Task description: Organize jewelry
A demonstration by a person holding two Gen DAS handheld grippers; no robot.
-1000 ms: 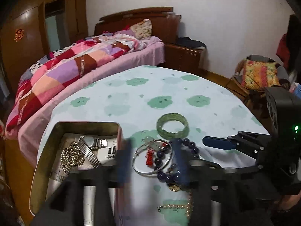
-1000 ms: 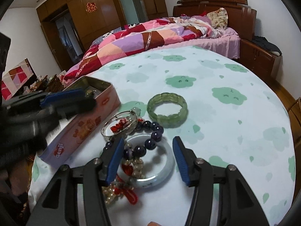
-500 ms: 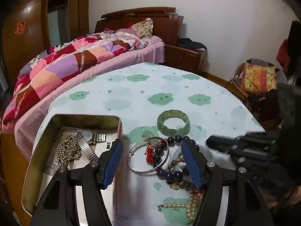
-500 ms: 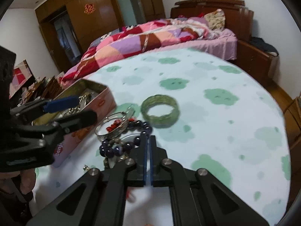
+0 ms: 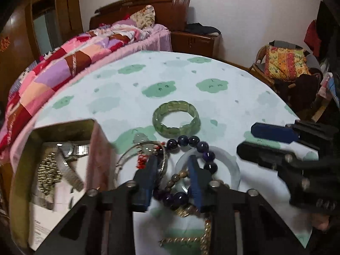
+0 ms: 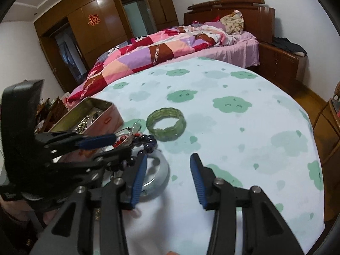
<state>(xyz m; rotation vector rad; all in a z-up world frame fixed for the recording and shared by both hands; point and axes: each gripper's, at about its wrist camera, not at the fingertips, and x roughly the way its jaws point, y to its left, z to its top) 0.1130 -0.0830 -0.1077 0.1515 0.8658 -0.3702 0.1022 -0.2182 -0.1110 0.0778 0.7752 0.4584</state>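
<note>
Behind everything, a bed with a patchwork quilt is filling the back of the room, and a round table in a pale cloth with green clouds is standing in front of it.

Taking the tin as the landmark: it is sitting open at the table's left edge, with a watch and a beaded chain lying inside. Just right of the tin, the jewelry is lying in a heap: a pale glass bangle, a string of dark purple beads draped over it, and a thin silver bangle with a red charm. Beyond the heap, farther from the tin, a green stone bracelet is lying alone on the cloth.

The left gripper is reaching low over the heap, its blue fingers partly spread on either side of the purple beads and not clenched on anything. The right gripper is hovering over the cloth right of the heap with its fingers spread wide and nothing between them; its left finger is lying over the glass bangle's rim.

Only the left wrist view is showing a pearl strand near the table's front edge and a chair with a patterned cushion. Only the right wrist view is showing the wooden wardrobe and the tin's pink side wall clearly.
</note>
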